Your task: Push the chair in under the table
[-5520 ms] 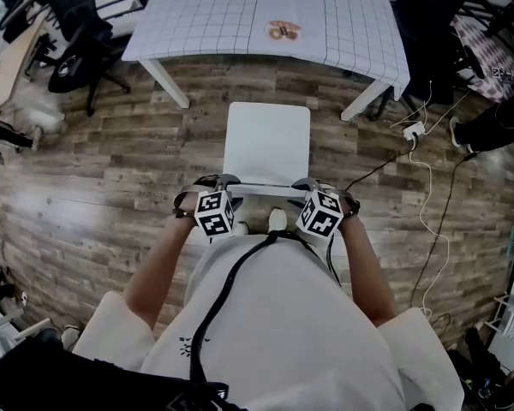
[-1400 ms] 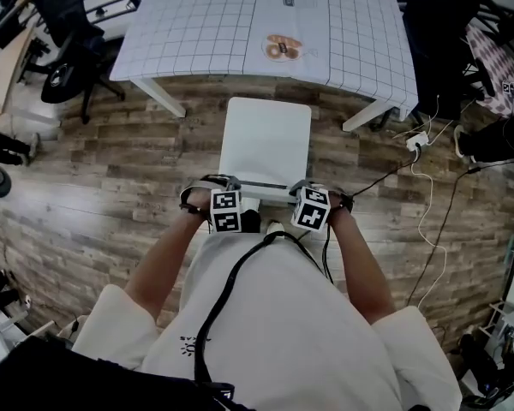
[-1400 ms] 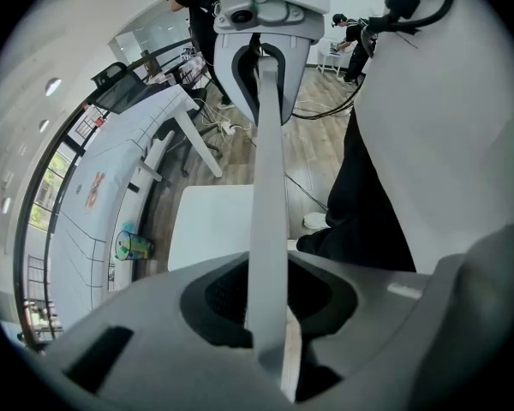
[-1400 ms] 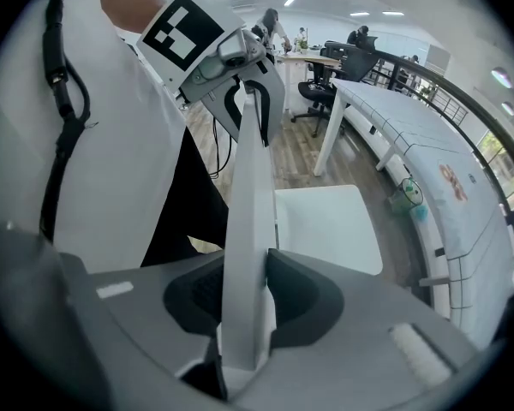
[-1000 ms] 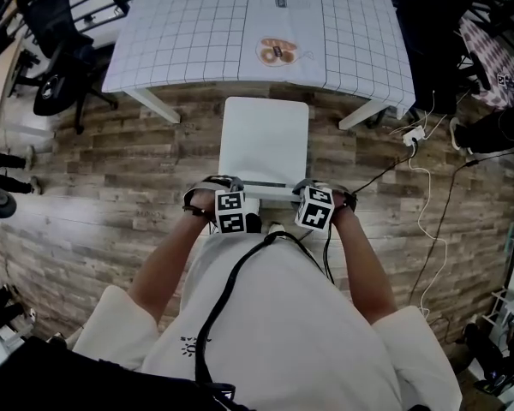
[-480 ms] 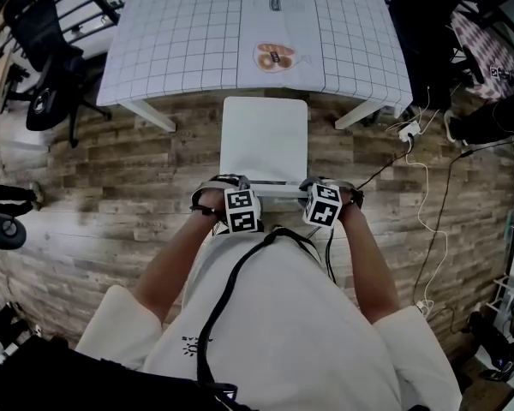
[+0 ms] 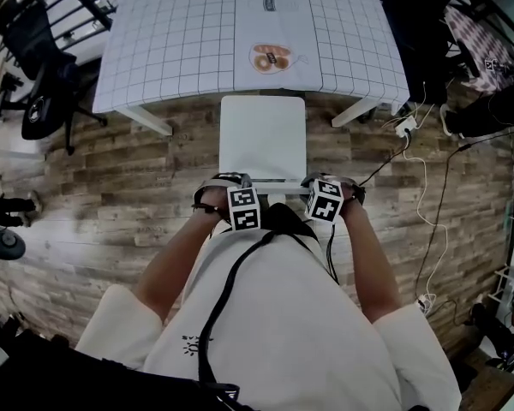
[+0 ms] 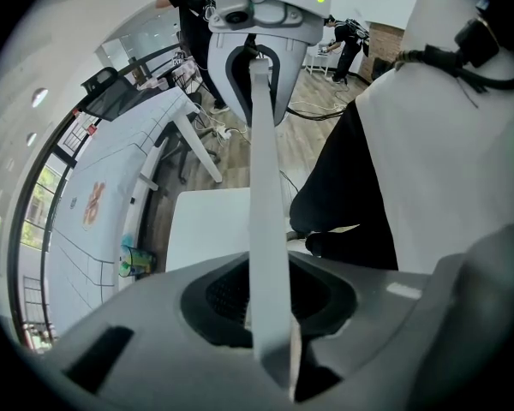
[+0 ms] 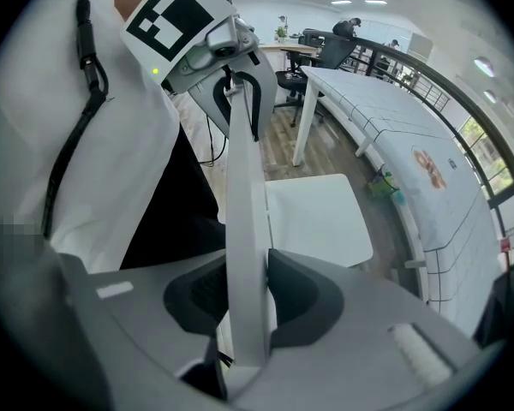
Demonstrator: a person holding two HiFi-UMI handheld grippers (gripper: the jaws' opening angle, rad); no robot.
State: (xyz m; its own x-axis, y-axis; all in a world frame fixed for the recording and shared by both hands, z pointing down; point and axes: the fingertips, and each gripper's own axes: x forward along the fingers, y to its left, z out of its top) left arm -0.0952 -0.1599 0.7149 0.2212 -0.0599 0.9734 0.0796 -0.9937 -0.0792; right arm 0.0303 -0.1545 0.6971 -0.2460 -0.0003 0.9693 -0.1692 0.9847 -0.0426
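Here the left gripper (image 7: pixel 238 181) and the right gripper (image 7: pixel 320 181) each pinch the chair (image 7: pixel 263 135) by its top back rail (image 7: pixel 278 181). The seat lies just ahead of them, its far edge reaching the table's (image 7: pixel 188 41) near edge.

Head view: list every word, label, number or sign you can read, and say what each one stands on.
No text is legible.
Small dark label on the checked table: too small to read.
Orange mark on the table: too blurred to read.
Small print on the white shirt: too small to read.
Marker cubes: black-and-white squares, no letters.
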